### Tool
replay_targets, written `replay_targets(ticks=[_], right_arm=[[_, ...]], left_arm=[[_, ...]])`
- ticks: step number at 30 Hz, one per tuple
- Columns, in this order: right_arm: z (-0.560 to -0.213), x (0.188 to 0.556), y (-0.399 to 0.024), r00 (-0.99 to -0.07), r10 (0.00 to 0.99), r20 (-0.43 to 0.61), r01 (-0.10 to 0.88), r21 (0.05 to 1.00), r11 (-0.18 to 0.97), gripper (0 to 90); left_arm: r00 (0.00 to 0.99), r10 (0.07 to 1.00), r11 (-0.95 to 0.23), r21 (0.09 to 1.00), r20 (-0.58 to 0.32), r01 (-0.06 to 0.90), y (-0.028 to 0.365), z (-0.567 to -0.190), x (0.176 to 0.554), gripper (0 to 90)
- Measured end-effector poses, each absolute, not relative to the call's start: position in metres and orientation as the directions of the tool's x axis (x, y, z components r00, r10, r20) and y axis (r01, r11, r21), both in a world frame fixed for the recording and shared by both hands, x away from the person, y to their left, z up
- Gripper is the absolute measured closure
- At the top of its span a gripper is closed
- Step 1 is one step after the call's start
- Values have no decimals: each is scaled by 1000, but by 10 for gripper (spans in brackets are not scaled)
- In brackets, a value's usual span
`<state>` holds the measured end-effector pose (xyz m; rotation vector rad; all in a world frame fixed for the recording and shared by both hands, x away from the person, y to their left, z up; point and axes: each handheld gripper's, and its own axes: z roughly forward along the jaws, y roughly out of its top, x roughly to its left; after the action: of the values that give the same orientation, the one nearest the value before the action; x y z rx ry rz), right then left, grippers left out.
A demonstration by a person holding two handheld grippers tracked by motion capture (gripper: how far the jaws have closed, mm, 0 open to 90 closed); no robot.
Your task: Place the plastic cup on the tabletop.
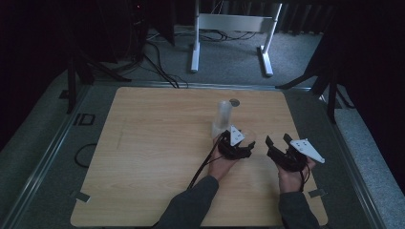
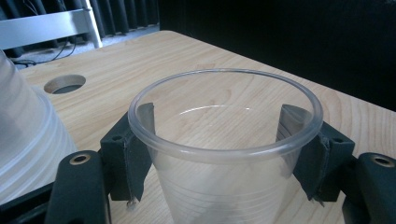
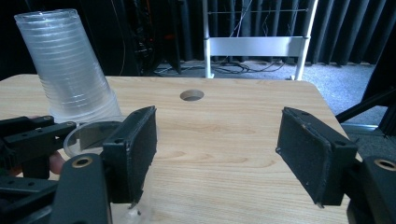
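Dark curtains and a white metal frame (image 1: 232, 28) stand behind the wooden table (image 1: 153, 157), which sits on a grey carpeted floor. Near the far edge of the table there is a round hole (image 1: 234, 102).

On the table, just in front of the hole, stands an upside-down stack of clear plastic cups (image 1: 223, 117); in the right gripper view it leans slightly (image 3: 70, 70).

Just beside the stack, on its near side, the left gripper (image 1: 237, 143) holds a single clear cup (image 2: 224, 154) upright, mouth up. The two jaws sit on opposite sides of the cup wall just under the rim, and the pads (image 2: 140, 154) press against it, so this gripper is clenched on the cup. The cup appears empty.

The right gripper (image 1: 278, 140) rests near the left one, on its right side and apart from it. Its jaws are spread wide with only bare table between them, so it is released and holds nothing.
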<state>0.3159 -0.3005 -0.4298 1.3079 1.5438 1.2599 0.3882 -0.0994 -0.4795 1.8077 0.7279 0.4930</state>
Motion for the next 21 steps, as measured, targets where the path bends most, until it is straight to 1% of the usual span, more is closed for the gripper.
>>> replay_targets(ticks=[15,21], right_arm=[[-430,315,-300,-210,976,53,248,969,1,283],[-430,315,-300,-210,976,53,246,969,0,283]], left_arm=[[730,683,-241,938,-19,250,-97,-483,387,284],[732,681,-247,931,-30,268,-97,-482,386,259]])
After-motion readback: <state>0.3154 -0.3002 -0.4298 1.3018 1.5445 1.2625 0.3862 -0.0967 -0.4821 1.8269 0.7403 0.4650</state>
